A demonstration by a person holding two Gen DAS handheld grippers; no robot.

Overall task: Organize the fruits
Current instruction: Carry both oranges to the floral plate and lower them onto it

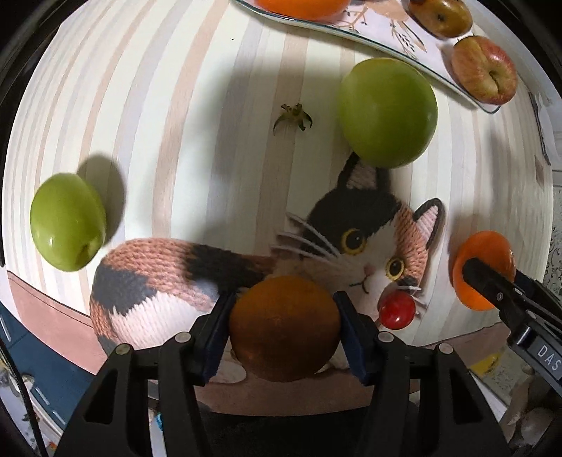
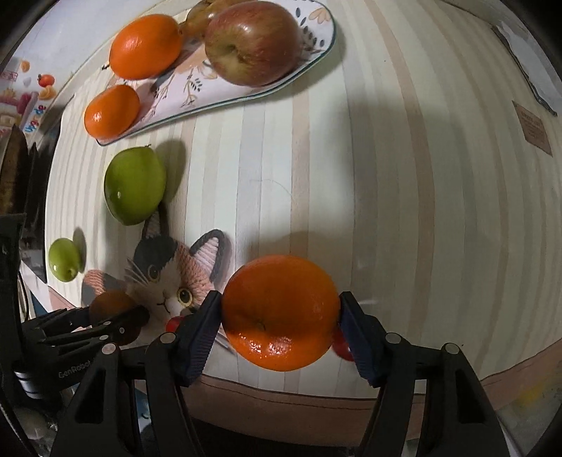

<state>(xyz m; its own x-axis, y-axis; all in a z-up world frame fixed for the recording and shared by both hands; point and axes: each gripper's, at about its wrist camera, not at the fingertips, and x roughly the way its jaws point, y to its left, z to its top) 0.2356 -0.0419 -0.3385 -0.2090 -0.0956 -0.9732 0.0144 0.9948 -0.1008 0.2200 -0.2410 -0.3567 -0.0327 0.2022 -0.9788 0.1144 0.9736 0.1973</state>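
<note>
Striped tablecloth (image 2: pixel 386 175); an orange (image 2: pixel 279 313) between right gripper (image 2: pixel 281 334) fingers (image 2: pixel 200 334).

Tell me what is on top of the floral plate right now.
On the floral plate sit a red apple, two oranges and a brownish fruit mostly hidden behind the apple. The plate's far end is out of view.

Only 2 readable bits, both on the grippers. Left wrist view: white tag on right gripper (image 1: pixel 489 285) body reads "DAS", rest cut off. Right wrist view: left gripper (image 2: pixel 117 316) body says "GenRobot". Tan label (image 2: pixel 534 132) on striped cloth (image 2: pixel 386 175): too blurry.
</note>
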